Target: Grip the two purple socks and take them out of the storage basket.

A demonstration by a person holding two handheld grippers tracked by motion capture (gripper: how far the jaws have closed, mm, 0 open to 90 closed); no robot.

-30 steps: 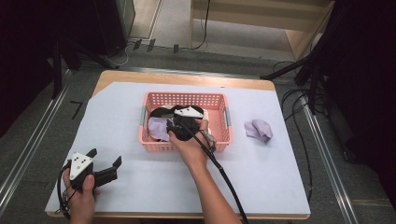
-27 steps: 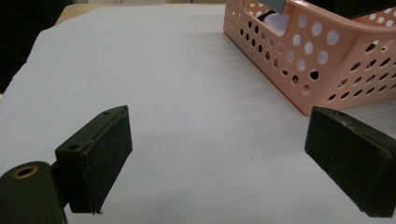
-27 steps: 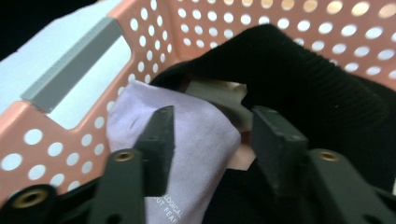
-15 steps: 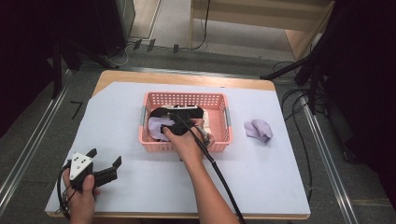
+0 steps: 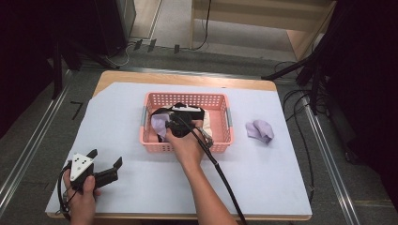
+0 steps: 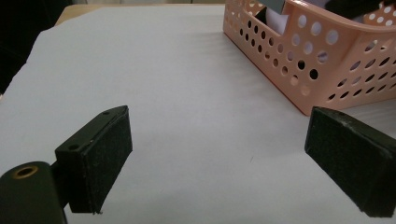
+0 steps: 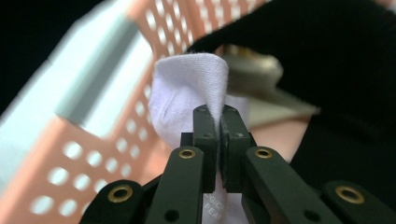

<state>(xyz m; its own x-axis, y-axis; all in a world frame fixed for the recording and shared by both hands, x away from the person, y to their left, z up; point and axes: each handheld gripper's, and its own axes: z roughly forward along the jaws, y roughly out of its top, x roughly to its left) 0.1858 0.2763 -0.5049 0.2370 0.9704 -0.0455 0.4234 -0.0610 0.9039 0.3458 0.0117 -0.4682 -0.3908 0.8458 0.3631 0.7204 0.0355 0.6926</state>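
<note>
A pink perforated basket (image 5: 150, 136) stands mid-table and holds a pale lilac cloth (image 5: 158, 124), black fabric (image 5: 162, 111) and a white item (image 5: 208, 130). My right gripper (image 5: 170, 123) reaches into the basket; in the right gripper view its jaws are pinched tight on a fold of the lilac cloth (image 7: 187, 88), with black fabric (image 7: 336, 60) beside it. My left gripper (image 5: 104, 161) rests on the table near the front left corner, its pads (image 6: 100, 154) spread wide with nothing between them. The basket's corner (image 6: 299, 65) lies ahead of it.
A second crumpled lilac cloth (image 5: 259, 131) lies on the table to the right of the basket. A pale blue sheet (image 5: 263, 178) covers the wooden table. The right gripper's cable (image 5: 220, 173) trails along the forearm toward the front edge.
My right gripper has shifted left inside the basket, onto the lilac cloth. The left gripper has stayed put.
</note>
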